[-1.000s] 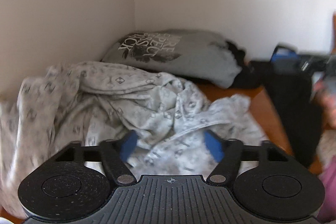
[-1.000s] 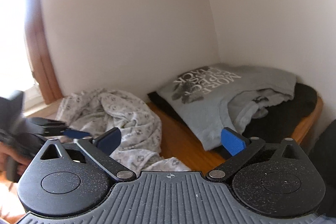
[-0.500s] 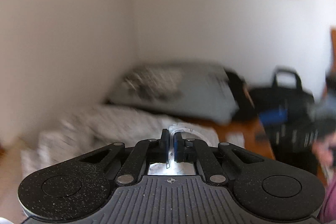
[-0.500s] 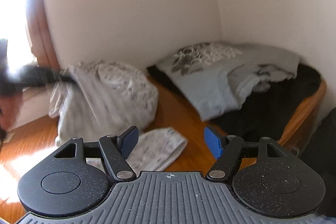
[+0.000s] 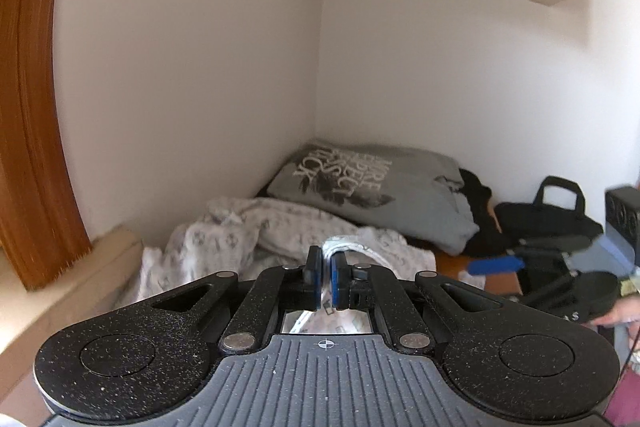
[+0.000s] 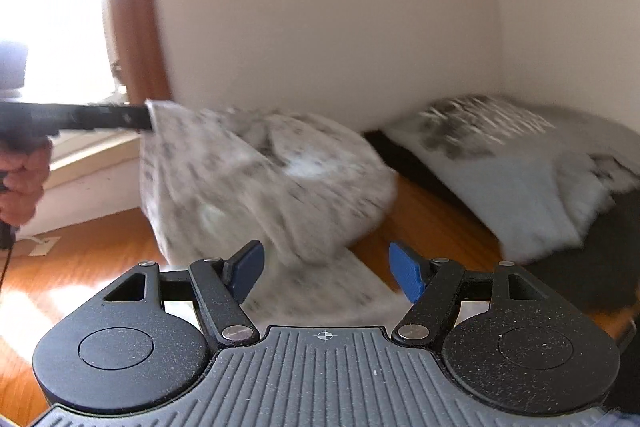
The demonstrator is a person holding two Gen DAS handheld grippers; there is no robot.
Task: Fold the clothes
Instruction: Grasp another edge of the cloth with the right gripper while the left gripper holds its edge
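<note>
So far I am only at the beginning of the folding, as I judge it: my left gripper (image 5: 326, 281), black with blue pads, is clamped together on an edge of the pale grey patterned cotton garment (image 6: 256, 183) and holds it up above the orange-brown wooden table (image 6: 432, 223), so one edge is picked but nothing is spread or folded. My right gripper (image 6: 326, 273) has its blue pads apart and nothing pressed between them; it hangs over a flat part of the same garment that lies on the table, just in front of the fingers. What is left, I think, is nearly everything: to take a second edge with the right gripper, to stretch the cloth flat, to fold it and to put it aside. The garment looks thin and soft, very crumpled, with a small dark repeated print on a light ground; most of it hangs in a loose bundle from the left gripper and the lower part rests on the table, and I cannot tell which kind of garment it is. Behind it, near the corner of the white walls, a grey T-shirt with a white printed text (image 5: 372, 183) lies on dark clothes (image 6: 600, 259), not yet folded neatly either.
</note>
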